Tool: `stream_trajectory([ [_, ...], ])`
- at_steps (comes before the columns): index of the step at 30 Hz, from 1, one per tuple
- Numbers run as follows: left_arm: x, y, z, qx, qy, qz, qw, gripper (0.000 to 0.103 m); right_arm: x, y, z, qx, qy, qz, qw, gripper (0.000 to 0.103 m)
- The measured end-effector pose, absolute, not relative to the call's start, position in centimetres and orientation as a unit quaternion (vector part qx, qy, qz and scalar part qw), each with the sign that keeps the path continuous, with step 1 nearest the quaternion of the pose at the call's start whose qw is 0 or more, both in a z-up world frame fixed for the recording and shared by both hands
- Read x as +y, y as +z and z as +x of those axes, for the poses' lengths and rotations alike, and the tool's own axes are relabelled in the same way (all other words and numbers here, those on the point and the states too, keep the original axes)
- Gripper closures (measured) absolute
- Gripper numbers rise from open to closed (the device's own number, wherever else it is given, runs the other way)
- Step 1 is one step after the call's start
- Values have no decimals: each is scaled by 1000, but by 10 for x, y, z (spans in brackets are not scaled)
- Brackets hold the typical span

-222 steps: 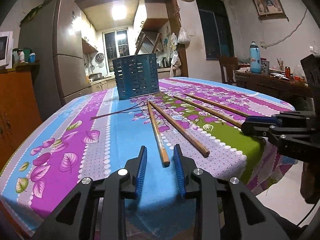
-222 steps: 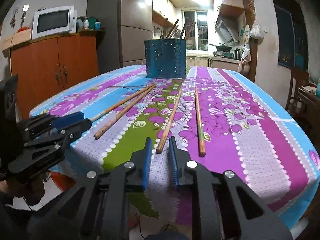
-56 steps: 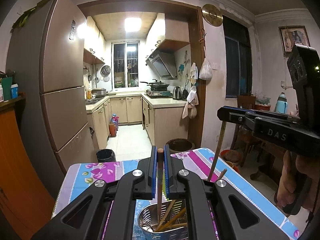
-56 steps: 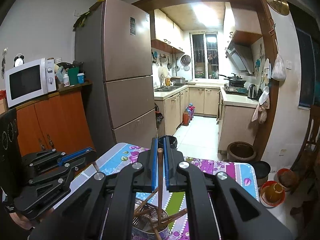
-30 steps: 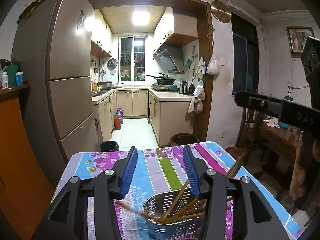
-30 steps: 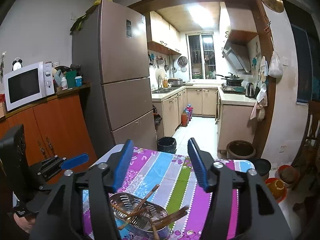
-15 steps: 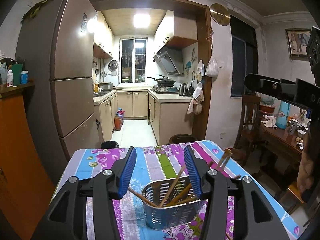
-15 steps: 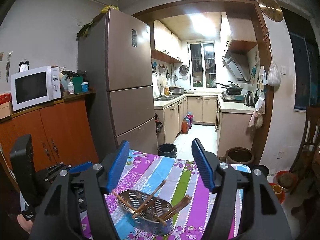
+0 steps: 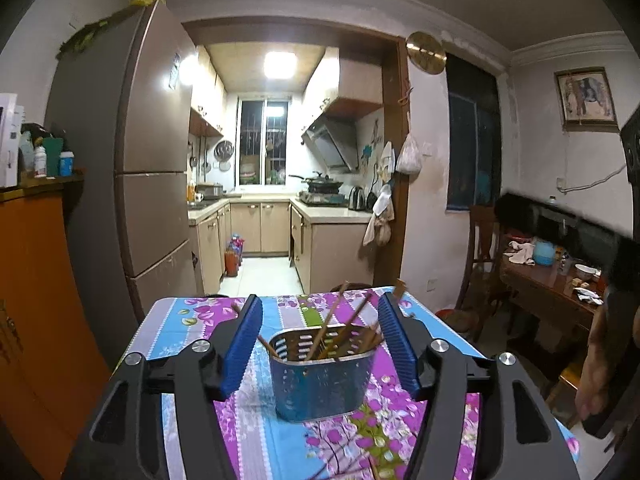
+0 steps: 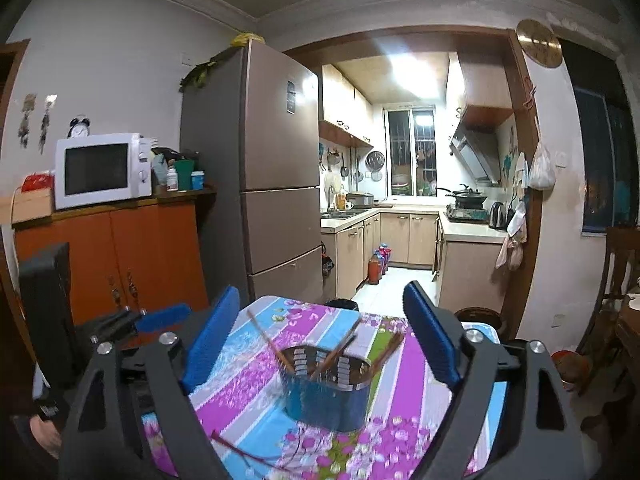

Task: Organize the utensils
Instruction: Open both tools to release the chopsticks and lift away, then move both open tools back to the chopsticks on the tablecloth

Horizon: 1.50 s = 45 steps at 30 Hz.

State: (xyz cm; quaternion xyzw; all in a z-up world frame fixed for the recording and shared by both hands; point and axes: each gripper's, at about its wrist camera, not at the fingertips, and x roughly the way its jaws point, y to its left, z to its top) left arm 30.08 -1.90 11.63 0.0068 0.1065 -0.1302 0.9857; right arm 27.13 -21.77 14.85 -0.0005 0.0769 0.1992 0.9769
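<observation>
On the left, the left gripper (image 9: 320,342) hangs above the near part of the table (image 9: 188,322) with its jaws spread wide, having just been opening, and nothing is clamped between the 2 blue pads. The blue perforated utensil holder (image 9: 322,376) is framed in the gap but sits further off on the floral cloth, apart from both pads. Several wooden chopsticks (image 9: 334,326) stand in it, leaning at different angles against its rim.

To the right, the right gripper (image 10: 320,338) also hangs with its jaws very wide, having likewise just been opening, and it grips nothing. In its view the holder (image 10: 326,384) and the chopsticks (image 10: 266,342) are blurred. The left gripper's dark body shows at that picture's left edge, just beside the right one.

Risks from here, as I judge them:
- The holder looks light and top-heavy with long sticks leaning outward; a pad catching a stick end on the next pass could tip it.
- A thin dark twig-like line (image 10: 248,454) lies on the cloth in front; I cannot tell whether it is printed or a real object, so reaching for it could be wasted.
- The 2 grippers are close together, so a hurried sideways move could knock them against each other.
</observation>
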Motion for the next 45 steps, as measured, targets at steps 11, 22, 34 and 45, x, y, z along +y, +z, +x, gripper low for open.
stream_trajectory([
  [11, -14, 65, 196, 87, -131, 21, 987, 29, -225, 73, 160, 72, 179, -30, 981, 13],
  [22, -32, -37, 144, 144, -141, 44, 978, 28, -234, -17, 104, 107, 160, -38, 981, 13],
  [34, -58, -128, 112, 165, -172, 69, 969, 34, -245, -122, 112, 201, 135, -38, 970, 71],
  [45, -77, -154, 119, 182, -181, 95, 962, 80, -251, -144, 119, 216, 128, -37, 967, 82],
])
